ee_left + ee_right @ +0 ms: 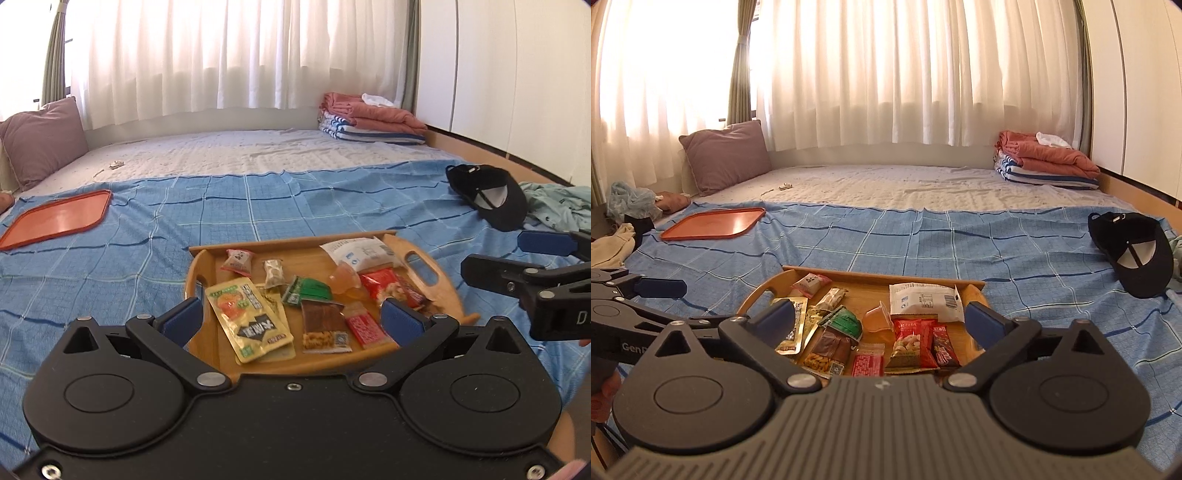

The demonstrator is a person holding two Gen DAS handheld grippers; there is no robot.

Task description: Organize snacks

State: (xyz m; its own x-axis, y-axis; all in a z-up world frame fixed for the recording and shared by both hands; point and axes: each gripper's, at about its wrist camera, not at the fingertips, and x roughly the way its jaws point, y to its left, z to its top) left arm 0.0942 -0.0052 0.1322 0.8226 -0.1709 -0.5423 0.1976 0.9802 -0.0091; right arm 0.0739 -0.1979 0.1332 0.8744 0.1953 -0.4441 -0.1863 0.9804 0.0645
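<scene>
A wooden tray with cut-out handles (424, 266) (977, 291) rests on the blue checked sheet and holds several snack packets. Among them are a yellow pouch (247, 317), a white packet (360, 253) (923, 301), a green packet (308, 290) (846, 321) and red packets (382, 282) (910, 343). My left gripper (291, 319) hovers over the tray's near side, open, nothing between its blue pads. My right gripper (881, 321) is open too, empty, above the tray's near edge. Each gripper shows at the side of the other's view.
An empty orange tray (59, 218) (716, 223) lies far left on the sheet. A black cap (495, 197) (1134, 251) sits at the right beside a teal garment (561, 206). Folded blankets (369, 118) and a purple pillow (727, 155) lie at the back.
</scene>
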